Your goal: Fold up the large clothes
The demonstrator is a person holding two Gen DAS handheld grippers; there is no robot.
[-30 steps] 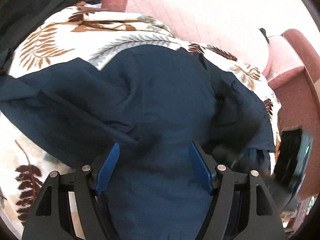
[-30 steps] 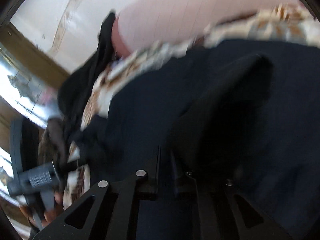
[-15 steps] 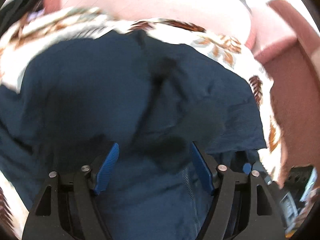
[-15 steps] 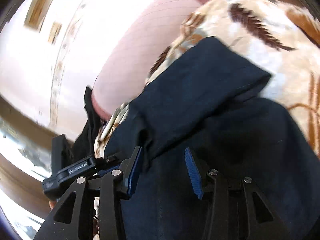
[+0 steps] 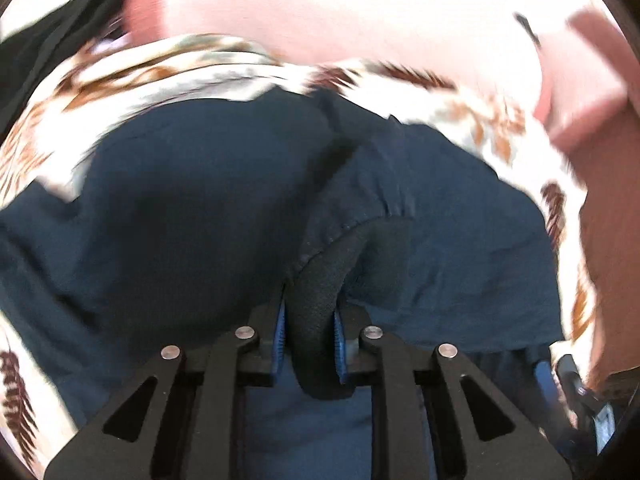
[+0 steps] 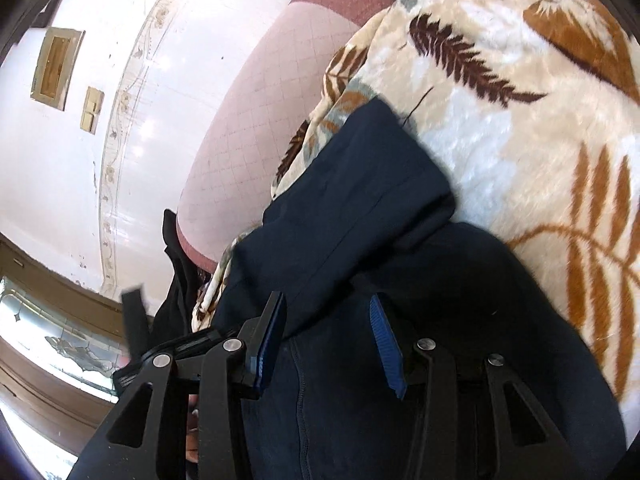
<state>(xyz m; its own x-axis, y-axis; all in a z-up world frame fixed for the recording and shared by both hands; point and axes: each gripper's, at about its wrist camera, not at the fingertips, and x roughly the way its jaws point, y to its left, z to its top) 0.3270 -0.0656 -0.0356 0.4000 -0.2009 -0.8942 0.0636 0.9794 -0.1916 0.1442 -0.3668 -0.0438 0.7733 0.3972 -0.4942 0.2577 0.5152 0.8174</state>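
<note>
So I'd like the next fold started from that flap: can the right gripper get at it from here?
Probably yes. The right gripper is open just over the navy garment, the folded flap lies just ahead, nothing between them.

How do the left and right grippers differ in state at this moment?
The left gripper is closing, with a dark fold of the navy garment bunched between its fingers; the right gripper stands open over the cloth, gripping nothing. Both have blue-padded black fingers.
</note>
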